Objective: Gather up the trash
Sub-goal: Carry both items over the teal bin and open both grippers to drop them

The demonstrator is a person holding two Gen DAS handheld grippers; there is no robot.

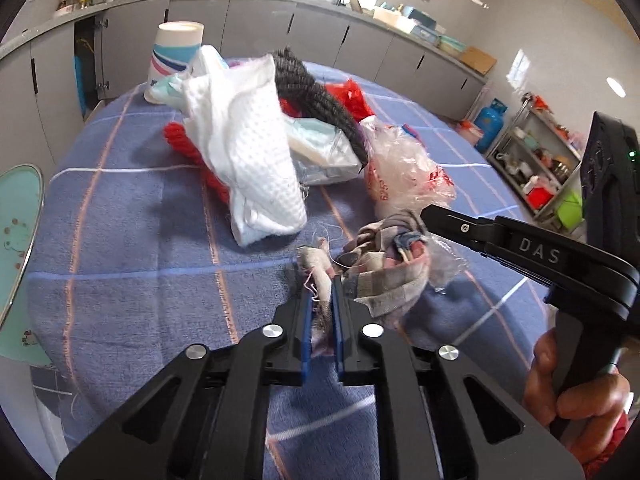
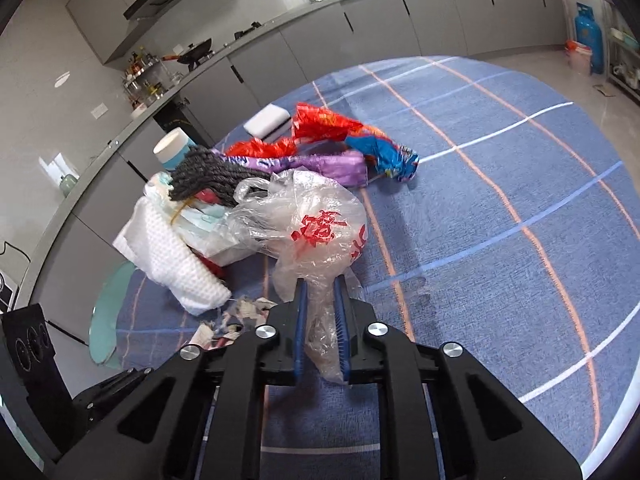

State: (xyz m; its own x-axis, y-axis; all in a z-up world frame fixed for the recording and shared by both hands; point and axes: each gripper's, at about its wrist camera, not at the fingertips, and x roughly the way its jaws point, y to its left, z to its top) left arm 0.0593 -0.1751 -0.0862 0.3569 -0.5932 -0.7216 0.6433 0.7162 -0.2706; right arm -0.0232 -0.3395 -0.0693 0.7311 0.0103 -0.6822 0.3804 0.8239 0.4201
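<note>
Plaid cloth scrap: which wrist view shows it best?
Left wrist view. The plaid cloth scrap fills the centre foreground, its frayed end clamped in the left hand-held gripper. The right wrist view shows only a sliver at lower left, mostly hidden behind the right hand-held gripper and its clear plastic bag.

Bench cover – blue checked cloth, matt, fuzzy like towelling. Clear bag: thin crinkly plastic, glossy w/ red print. White rag – waffle-weave cloth, matt. Grey rope is coarse twisted yarn. Snack wrappers: shiny foil-like plastic. Cup looks like paper, smooth.
</note>
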